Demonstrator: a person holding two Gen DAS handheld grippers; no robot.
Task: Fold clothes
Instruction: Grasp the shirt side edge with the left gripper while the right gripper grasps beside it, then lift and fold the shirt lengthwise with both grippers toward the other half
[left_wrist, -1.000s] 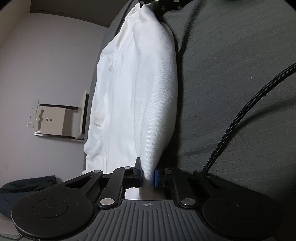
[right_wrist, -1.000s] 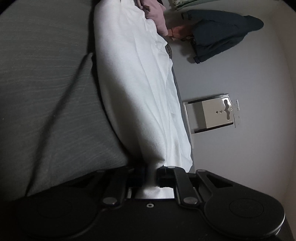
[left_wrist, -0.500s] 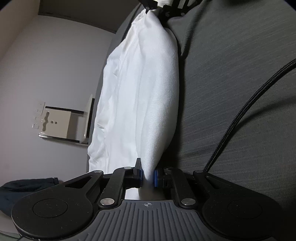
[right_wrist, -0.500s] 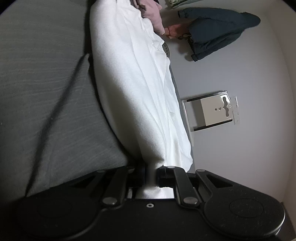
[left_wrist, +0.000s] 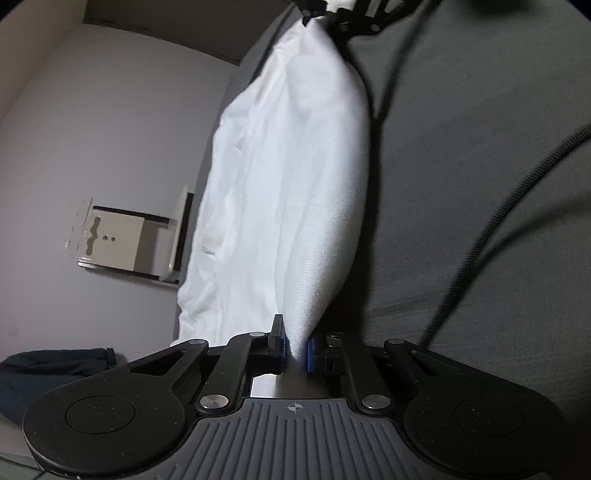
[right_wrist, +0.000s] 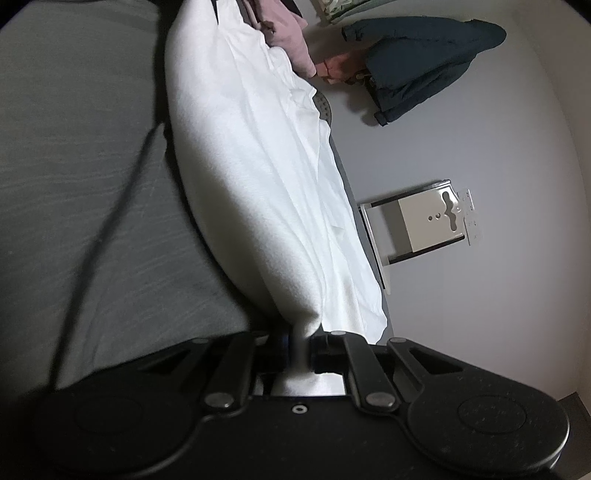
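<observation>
The right gripper (left_wrist: 334, 11) is cut off by the top edge in the left wrist view. The cloth (right_wrist: 258, 177) hides the right fingers' pads. The pink garment (right_wrist: 284, 40) runs past the top edge. A pale item (right_wrist: 343, 9) there is too cropped to identify.

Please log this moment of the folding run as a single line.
left gripper: shut on white garment | right gripper: shut on white garment | garment: stretched between both grippers | background: dark garment, pink clothes
</observation>
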